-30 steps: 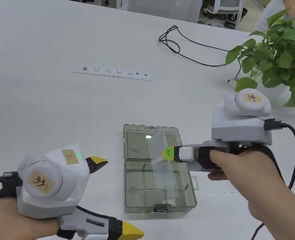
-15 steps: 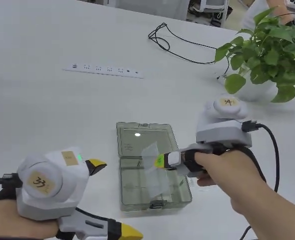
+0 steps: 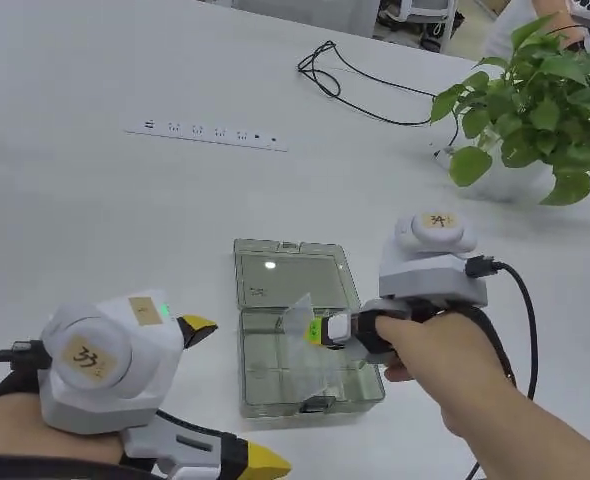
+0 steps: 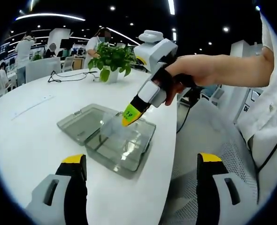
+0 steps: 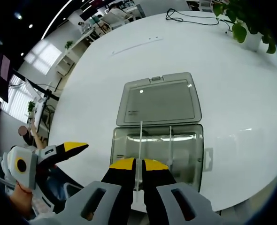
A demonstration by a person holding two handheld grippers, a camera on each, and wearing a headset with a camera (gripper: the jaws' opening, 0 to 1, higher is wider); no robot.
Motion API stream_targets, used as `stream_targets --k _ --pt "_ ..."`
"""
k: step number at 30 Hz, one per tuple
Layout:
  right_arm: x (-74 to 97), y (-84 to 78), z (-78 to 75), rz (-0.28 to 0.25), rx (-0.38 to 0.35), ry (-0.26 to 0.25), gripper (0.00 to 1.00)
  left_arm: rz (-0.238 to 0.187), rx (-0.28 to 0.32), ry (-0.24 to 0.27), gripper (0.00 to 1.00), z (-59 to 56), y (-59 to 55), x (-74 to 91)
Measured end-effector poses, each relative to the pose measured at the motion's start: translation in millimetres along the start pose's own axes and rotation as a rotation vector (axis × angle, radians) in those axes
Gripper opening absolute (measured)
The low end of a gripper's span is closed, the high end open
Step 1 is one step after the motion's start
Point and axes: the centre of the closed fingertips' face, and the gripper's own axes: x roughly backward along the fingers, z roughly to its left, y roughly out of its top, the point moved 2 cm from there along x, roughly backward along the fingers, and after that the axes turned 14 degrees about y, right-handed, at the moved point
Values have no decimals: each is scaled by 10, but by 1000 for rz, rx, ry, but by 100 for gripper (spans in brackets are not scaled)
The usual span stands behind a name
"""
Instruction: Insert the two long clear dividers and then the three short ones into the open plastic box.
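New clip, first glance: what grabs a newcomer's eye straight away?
The right gripper, shut on a clear divider, holds it at the tray of the open plastic box in mid-table. The left gripper, jaws wide open, hovers at lower left; a leafy potted plant stands at far right.

Right gripper (image 3: 320,330) jaws pinched together, tilted downward, left gripper (image 3: 231,393) jaws spread wide, held low nearby

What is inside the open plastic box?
The right gripper holds a clear divider edge-on in the plastic box; a second clear divider stands beside it. The gripper covers the box's near part.
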Motion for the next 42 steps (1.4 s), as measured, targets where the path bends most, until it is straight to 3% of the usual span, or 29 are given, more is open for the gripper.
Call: stream_targets --k 15,33,42 --pt "-60 1 -12 13 40 -22 6 5 10 -13 100 -35 -30 -18" --pt "-164 -26 63 91 224 -77 6 9 22 -6 100 -20 -47 -26" --pt "-259 -52 48 114 236 -43 7 16 24 -1 100 -10 -62 -21"
